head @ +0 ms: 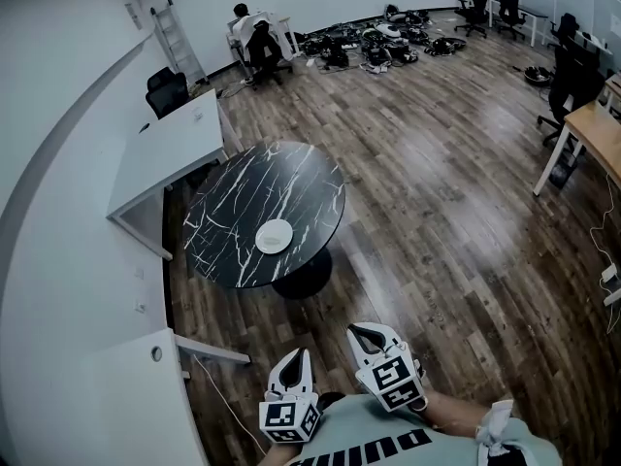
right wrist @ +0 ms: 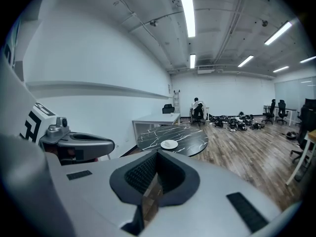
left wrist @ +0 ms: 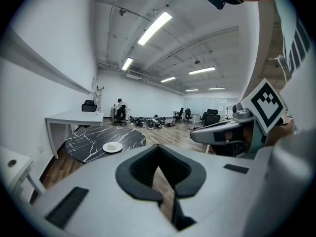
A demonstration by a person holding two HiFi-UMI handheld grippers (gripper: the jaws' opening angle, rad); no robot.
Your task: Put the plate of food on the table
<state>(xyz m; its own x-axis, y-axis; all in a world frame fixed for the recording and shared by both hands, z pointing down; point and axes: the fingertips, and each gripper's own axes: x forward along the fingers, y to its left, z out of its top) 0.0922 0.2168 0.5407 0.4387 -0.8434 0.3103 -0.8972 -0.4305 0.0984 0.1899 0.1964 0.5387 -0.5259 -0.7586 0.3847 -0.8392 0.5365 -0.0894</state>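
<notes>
A white plate of pale food sits on the round black marble-patterned table, near the edge on the person's side. Bare dark wood-plank floor lies between it and both grippers. A long white desk stands just beside the table along the wall, with a black office chair behind it. The left gripper and right gripper hover close to the person's chest, each with its jaws pressed together on nothing. The food is too small to identify. A wooden-topped table is cut off at the right.
</notes>
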